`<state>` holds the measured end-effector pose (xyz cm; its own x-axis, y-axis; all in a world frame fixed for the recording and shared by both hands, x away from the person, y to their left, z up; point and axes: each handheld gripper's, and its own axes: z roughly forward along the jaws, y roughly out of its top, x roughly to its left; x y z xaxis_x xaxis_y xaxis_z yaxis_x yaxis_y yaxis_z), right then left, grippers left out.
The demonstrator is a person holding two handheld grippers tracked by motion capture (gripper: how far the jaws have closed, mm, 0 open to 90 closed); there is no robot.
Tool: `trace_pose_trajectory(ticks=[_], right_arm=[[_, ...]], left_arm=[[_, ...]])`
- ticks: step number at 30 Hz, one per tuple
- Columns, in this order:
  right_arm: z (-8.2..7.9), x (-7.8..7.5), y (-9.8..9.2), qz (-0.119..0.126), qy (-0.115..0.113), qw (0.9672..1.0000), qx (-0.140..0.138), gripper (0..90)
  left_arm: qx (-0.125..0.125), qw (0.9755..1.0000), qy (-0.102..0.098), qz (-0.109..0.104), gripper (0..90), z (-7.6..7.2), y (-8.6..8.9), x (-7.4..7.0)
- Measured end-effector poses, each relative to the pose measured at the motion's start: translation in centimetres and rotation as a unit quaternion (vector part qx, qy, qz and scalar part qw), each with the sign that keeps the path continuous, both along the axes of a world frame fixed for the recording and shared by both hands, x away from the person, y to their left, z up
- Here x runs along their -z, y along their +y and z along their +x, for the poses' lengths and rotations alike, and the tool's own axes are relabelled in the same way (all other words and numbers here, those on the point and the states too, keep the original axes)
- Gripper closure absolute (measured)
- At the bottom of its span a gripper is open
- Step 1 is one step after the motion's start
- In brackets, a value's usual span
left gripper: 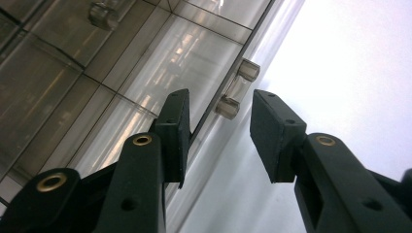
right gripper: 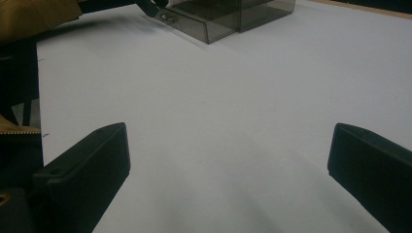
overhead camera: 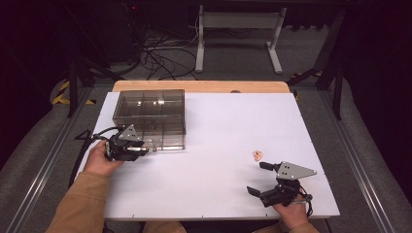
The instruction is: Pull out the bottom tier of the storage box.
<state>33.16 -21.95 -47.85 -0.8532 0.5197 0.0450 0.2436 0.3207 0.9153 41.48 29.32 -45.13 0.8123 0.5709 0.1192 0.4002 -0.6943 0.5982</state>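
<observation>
Right gripper sat near the table's front edge, jaws spread wide, holding nothing. Small pinkish object lay just beyond it. Left gripper was parted around the clear handle of the smoky drawer box, not clamped.

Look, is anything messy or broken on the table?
Nothing looks broken or spilled. One small pinkish thing lies alone on the white table, far from the clear drawer box. I cannot tell what it is.
</observation>
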Motion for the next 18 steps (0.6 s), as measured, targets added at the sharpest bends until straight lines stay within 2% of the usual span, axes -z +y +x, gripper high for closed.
trace_pose_trajectory(ticks=[10,18], right_arm=[[0.0,0.0,0.0,0.0,0.001,1.0,-0.001,2.1],[0.0,0.0,0.0,-0.001,0.0,1.0,-0.001,2.2]], left_arm=[[0.022,0.9996,0.01,0.017,59.3,-1.2,0.0,-0.2],[0.03,0.9992,0.018,0.02,58.2,-1.9,0.0,-0.3]])
